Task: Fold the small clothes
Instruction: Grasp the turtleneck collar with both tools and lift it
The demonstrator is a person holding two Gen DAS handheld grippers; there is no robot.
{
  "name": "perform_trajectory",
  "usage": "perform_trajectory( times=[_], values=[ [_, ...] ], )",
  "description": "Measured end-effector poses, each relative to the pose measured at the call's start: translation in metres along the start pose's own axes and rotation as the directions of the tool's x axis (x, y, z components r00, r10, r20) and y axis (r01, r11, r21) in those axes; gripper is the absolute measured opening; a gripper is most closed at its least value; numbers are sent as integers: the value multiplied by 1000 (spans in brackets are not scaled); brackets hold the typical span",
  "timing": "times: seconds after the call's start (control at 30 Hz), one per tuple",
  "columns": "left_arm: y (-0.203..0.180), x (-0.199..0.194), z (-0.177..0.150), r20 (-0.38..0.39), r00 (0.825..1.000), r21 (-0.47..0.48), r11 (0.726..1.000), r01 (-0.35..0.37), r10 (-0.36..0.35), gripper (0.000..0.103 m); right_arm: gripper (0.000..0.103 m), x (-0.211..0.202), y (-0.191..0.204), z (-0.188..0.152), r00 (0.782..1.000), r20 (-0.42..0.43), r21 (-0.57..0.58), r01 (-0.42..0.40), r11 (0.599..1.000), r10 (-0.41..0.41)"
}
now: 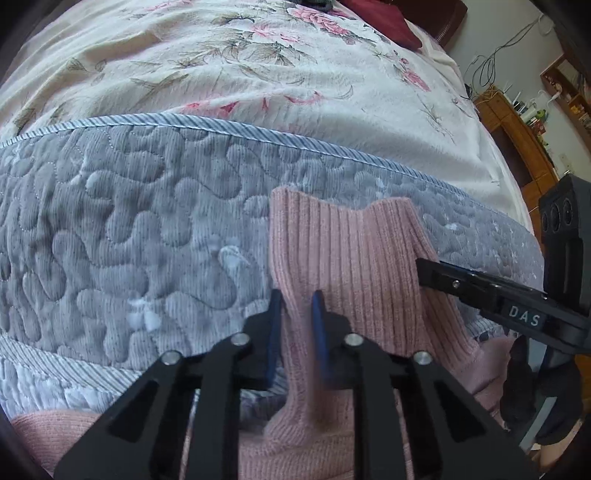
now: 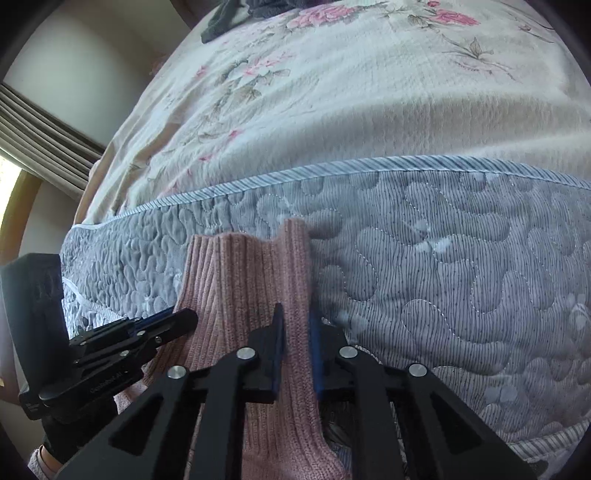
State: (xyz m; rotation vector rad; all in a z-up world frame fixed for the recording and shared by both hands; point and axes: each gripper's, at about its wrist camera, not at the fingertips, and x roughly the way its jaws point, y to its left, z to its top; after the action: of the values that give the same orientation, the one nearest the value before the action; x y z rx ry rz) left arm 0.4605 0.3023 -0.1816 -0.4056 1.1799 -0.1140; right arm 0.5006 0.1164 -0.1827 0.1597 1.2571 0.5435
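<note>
A pink ribbed knit garment (image 1: 343, 251) lies stretched over a grey quilted mat (image 1: 129, 221), its far edge resting on the mat. My left gripper (image 1: 297, 325) is shut on a raised fold along the garment's left side. My right gripper (image 2: 297, 339) is shut on a fold along its right side (image 2: 295, 277). In the left wrist view the right gripper (image 1: 428, 267) reaches in from the right, onto the cloth's edge. In the right wrist view the left gripper (image 2: 181, 319) comes in from the left. More pink knit (image 1: 55, 428) bunches below the fingers.
The mat lies on a bed under a cream floral blanket (image 1: 258, 74). A dark red cushion (image 1: 384, 22) and dark clothes (image 2: 229, 14) sit at the far end. Wooden shelves (image 1: 517, 129) stand to the right, and a curtained window (image 2: 40, 133) to the left.
</note>
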Motion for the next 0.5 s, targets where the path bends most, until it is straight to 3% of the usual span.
perform_trajectory(
  times=[0.1,0.23,0.37,0.5],
  values=[
    [-3,-13,-5,46,999,10,1000,3,-3,8,12,-23,4,-9,998,63,-40,-2,999,4],
    [-10,-46,-19,124,991,65,997,44,-52,7,11,-62,6,-24,984,136,-71,-103,992,112],
    [-16,-83,-46,180,976,126,987,100,-122,7,11,-99,15,-51,968,168,-140,-165,976,188],
    [-16,-110,-77,200,966,163,978,130,-162,7,11,-123,18,-85,962,170,-177,-184,967,215]
  ],
)
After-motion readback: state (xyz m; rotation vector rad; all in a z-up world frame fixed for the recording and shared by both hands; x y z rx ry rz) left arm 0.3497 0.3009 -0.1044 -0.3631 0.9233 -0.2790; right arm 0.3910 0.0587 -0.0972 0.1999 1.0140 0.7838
